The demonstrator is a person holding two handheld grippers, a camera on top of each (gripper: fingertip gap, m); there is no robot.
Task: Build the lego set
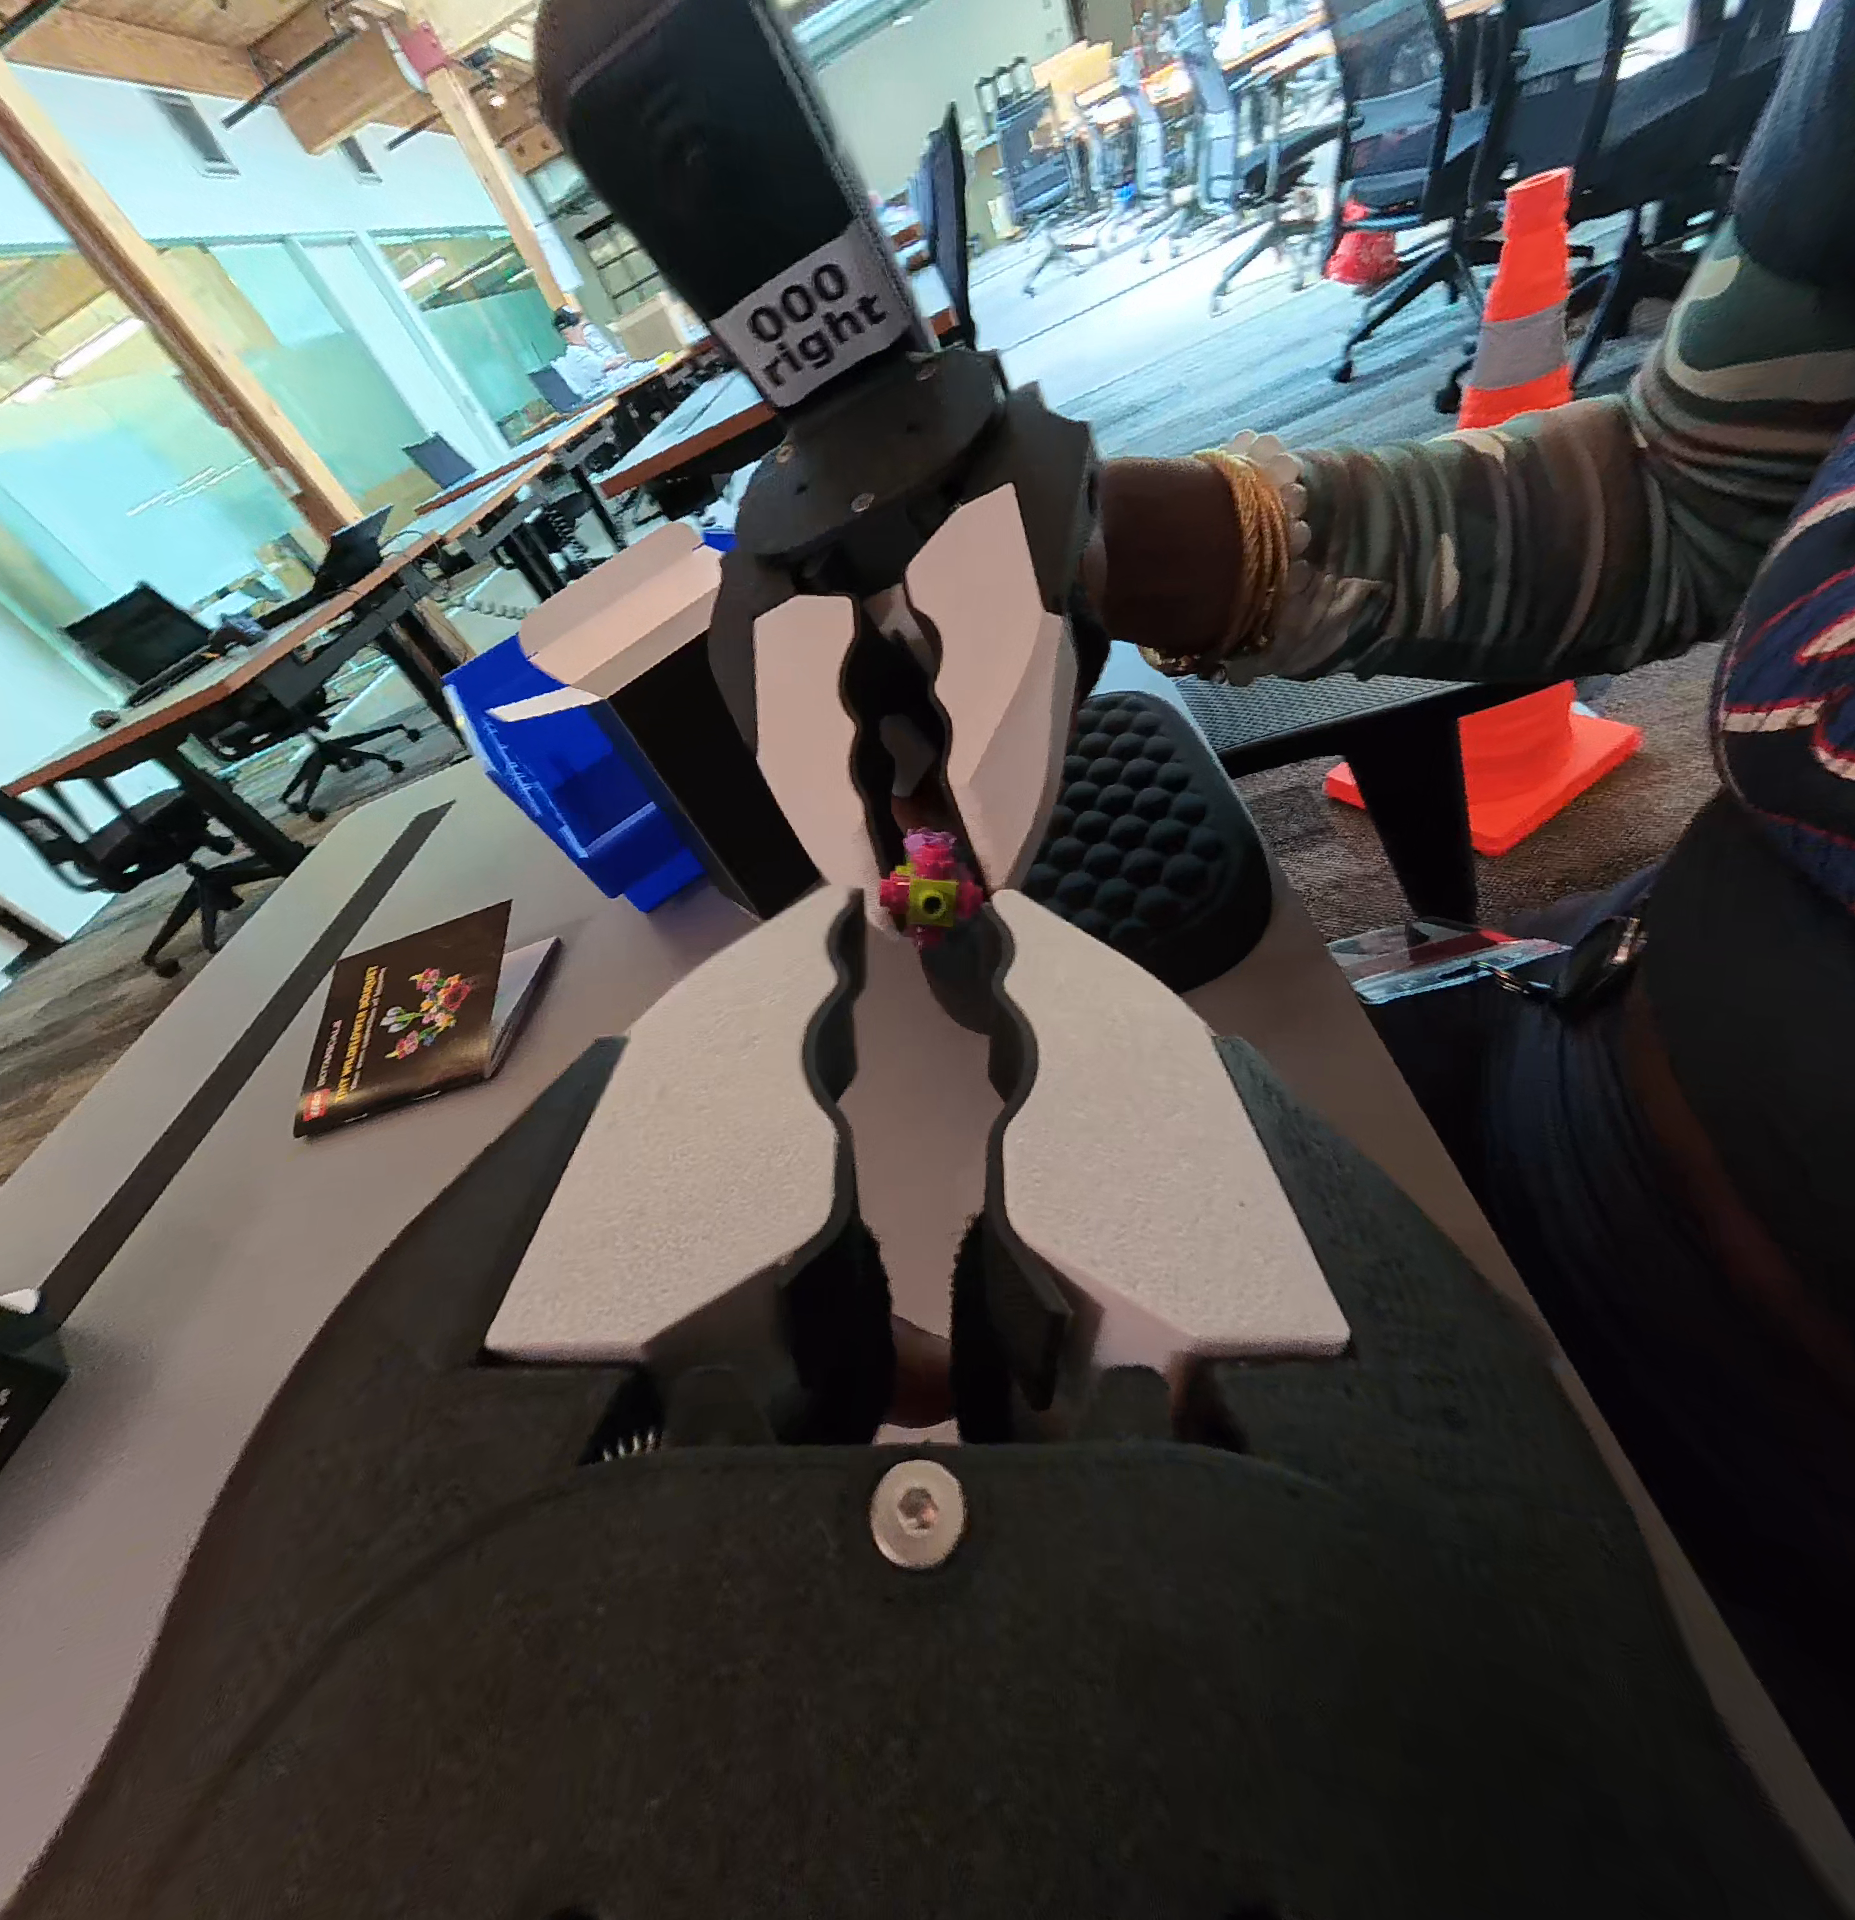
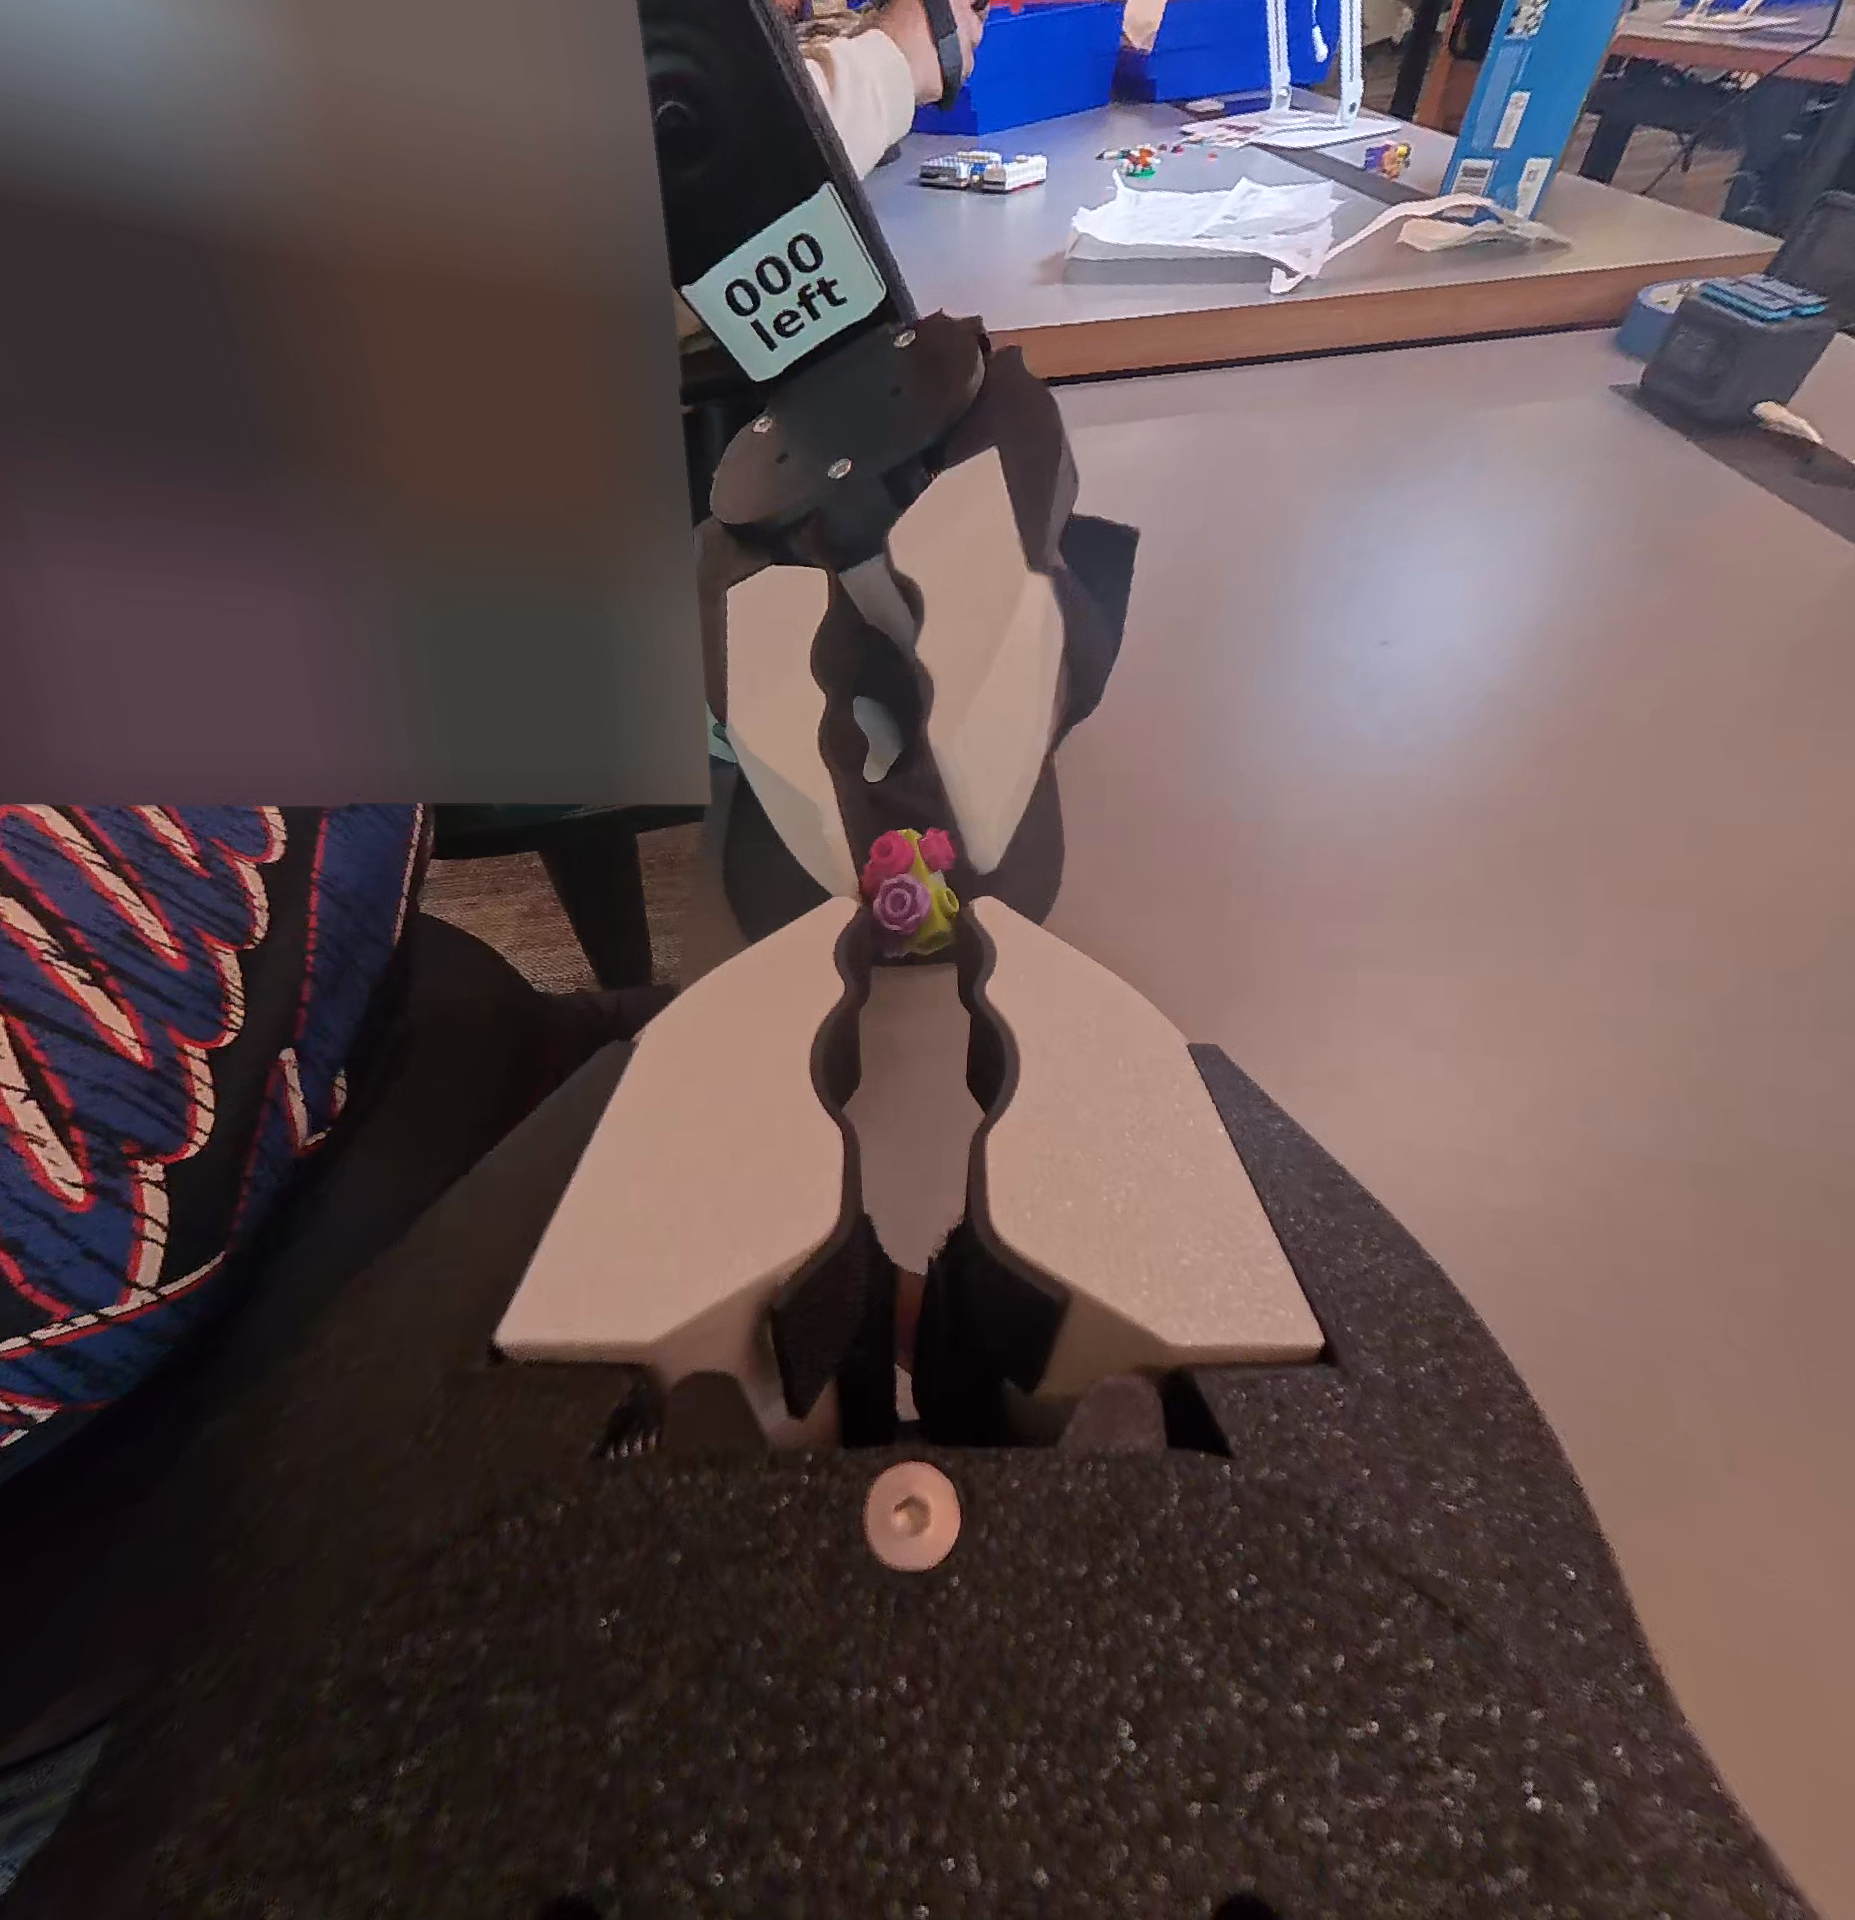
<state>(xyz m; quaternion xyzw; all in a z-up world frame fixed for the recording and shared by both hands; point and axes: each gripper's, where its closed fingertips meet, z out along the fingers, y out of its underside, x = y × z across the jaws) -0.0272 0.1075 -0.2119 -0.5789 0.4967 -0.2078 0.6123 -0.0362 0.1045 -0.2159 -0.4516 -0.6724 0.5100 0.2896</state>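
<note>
Mid-assembly above the grey table (image 2: 1422,727): left hand-held gripper (image 1: 928,914) and right hand-held gripper (image 2: 907,925) both clamp the small lime-green brick cluster with pink and purple flower studs (image 2: 907,894), tip to tip; next, likely press home one stud, squarely aligned

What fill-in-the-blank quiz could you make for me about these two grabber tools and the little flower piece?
1. The small lego flower cluster is pinched from both sides, between the left hand-held gripper and the right hand-held gripper; its centre block is lime-____.
2. The instruction booklet lies flat on the ____.
3. On the carpet beyond the chair stands an orange traffic ____.
4. Behind the open box sits a storage bin coloured ____.

Missing words: green; table; cone; blue
</note>
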